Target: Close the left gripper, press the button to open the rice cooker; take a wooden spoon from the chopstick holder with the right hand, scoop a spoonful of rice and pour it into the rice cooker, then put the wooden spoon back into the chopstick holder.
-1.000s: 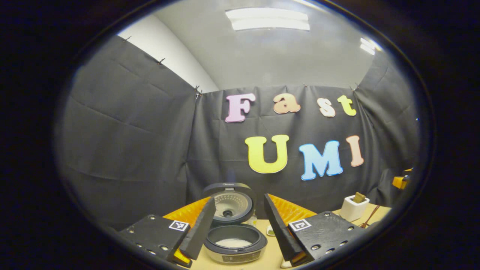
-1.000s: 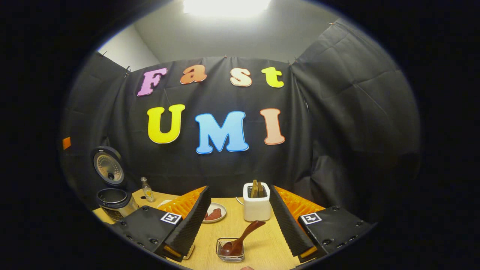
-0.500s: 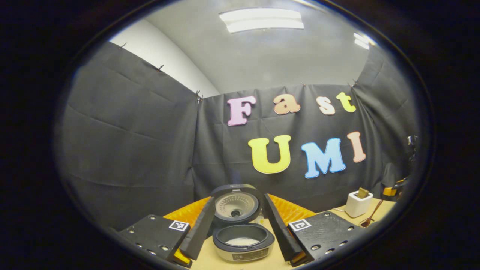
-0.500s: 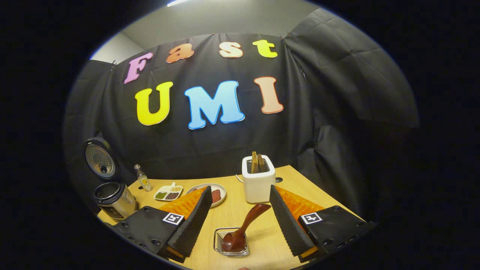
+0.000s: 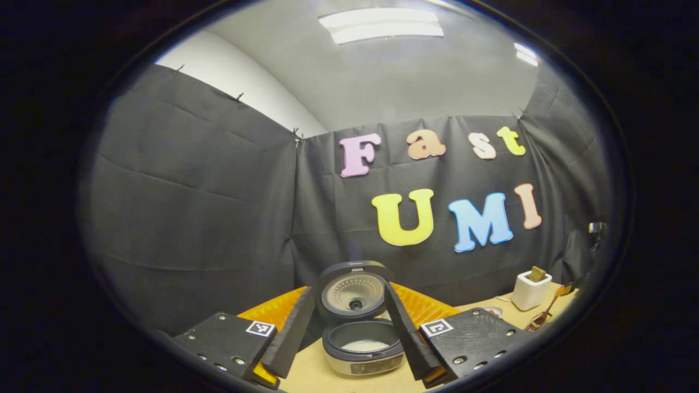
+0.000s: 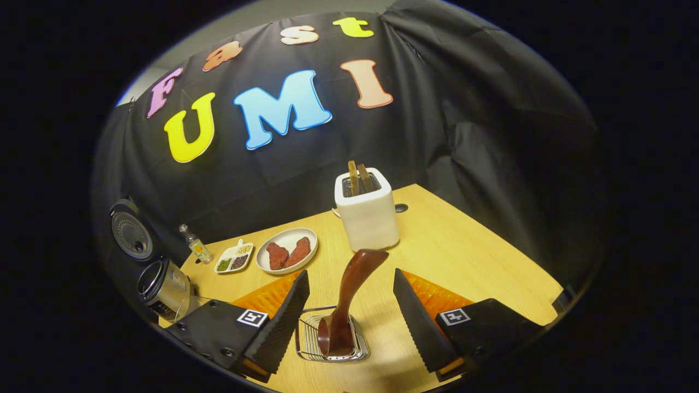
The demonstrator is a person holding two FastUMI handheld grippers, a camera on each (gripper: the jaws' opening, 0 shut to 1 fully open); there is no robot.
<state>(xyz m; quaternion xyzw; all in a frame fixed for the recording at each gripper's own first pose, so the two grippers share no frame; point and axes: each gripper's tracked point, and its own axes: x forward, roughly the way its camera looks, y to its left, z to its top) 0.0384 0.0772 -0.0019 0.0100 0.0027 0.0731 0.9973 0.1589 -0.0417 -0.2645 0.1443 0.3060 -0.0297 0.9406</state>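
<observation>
The rice cooker (image 5: 363, 349) stands with its lid (image 5: 354, 289) raised and white rice in the pot. It sits just beyond my left gripper (image 5: 349, 341), which is open, the pot framed between the fingers. In the right gripper view the dark wooden spoon (image 6: 349, 295) stands bowl-down in a wire chopstick holder (image 6: 330, 343). My right gripper (image 6: 349, 322) is open, with the spoon's handle rising in the gap and touching neither finger. The cooker (image 6: 161, 281) is far off to the left there.
On the wooden table (image 6: 469, 256) stand a white toaster (image 6: 366, 210) with two slices, a plate of red meat pieces (image 6: 286, 256), a small divided dish (image 6: 234, 257) and a little bottle (image 6: 195, 248). Black cloth walls close in the back and sides.
My right gripper has tipped down and moved in on the wire holder, so the spoon handle now stands between its fingers. The left gripper has turned slightly, staying open before the cooker.
</observation>
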